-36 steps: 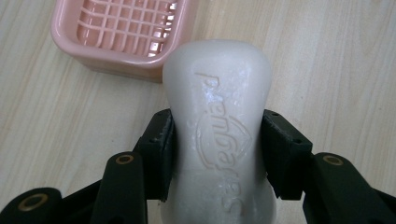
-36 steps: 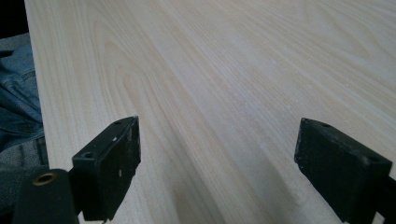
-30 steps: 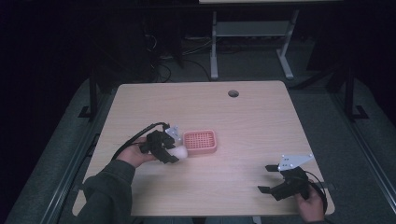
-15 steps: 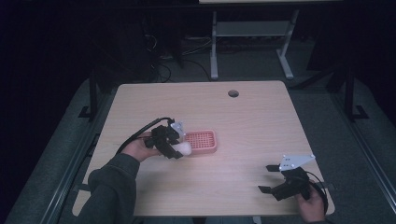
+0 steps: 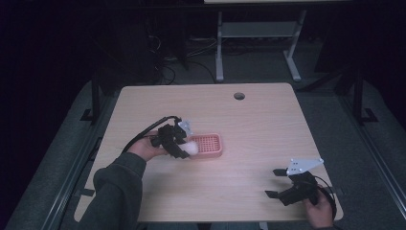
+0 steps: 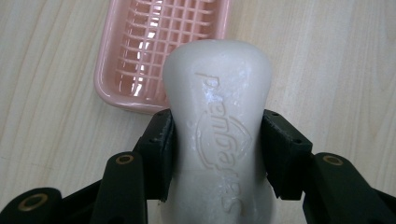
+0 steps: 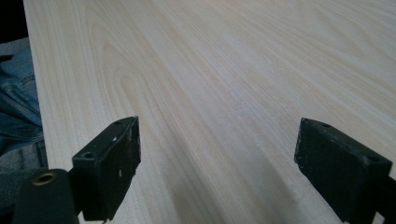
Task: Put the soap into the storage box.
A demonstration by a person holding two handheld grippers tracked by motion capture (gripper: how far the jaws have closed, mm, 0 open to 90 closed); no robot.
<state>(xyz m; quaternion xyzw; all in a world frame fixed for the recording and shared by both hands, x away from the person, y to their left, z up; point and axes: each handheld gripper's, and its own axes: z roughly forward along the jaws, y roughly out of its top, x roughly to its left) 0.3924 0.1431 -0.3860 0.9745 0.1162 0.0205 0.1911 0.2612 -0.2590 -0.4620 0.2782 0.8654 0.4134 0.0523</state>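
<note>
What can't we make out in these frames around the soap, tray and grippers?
- Near end of the soap bar: left gripper view, cut off by the bottom edge.
- Near rim of the pink tray: same view, hidden behind the soap.
- Embossed lettering: high view, too small.
- Left gripper jaws: high view, too small and dark.

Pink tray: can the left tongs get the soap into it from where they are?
Probably yes. The left tongs are shut on the soap bar, right at the near end of the pink tray. The tray's grid looks bare, nothing stands between, and the right tongs sit far off.
</note>
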